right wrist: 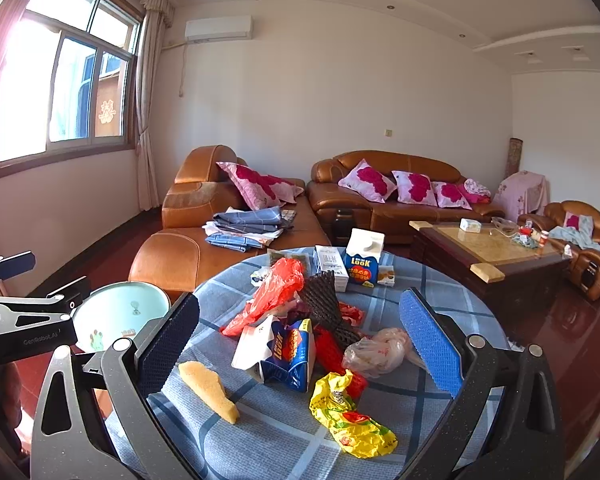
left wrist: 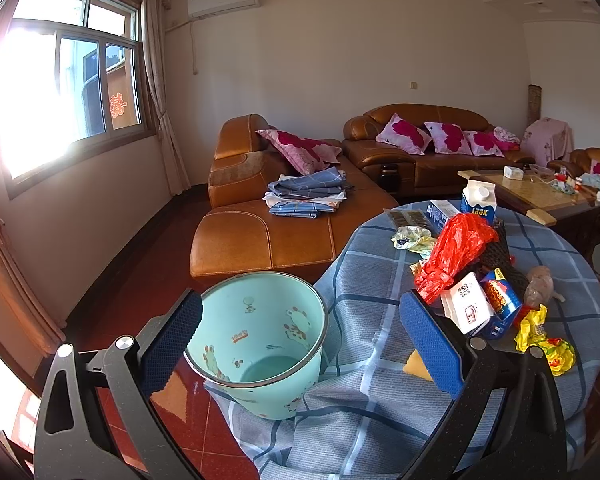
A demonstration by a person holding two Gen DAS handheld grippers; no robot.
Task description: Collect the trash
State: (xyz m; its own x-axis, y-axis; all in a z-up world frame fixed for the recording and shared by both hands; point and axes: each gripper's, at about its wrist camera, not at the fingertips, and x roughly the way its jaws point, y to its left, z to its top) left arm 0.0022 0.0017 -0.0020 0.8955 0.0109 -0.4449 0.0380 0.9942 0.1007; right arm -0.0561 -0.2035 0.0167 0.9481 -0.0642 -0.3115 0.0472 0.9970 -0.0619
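A mint-green waste bin (left wrist: 260, 340) with cartoon prints stands empty at the left edge of the round table; its rim also shows in the right wrist view (right wrist: 120, 316). My left gripper (left wrist: 300, 300) is open, with the bin just inside its left finger. My right gripper (right wrist: 300, 298) is open above a pile of trash: a crushed blue carton (right wrist: 288, 354), a yellow wrapper (right wrist: 348, 420), a yellow sponge wedge (right wrist: 208, 392), a red plastic bag (right wrist: 272, 292), a black foam net (right wrist: 326, 300) and a clear bag (right wrist: 380, 350). Neither gripper holds anything.
The blue plaid tablecloth (right wrist: 260, 440) covers the table. An upright milk carton (right wrist: 362, 260) and a white box (right wrist: 332, 266) stand at its far side. Behind are brown leather sofas (right wrist: 380, 204), a wooden coffee table (right wrist: 488, 248) and a red tiled floor (left wrist: 148, 288).
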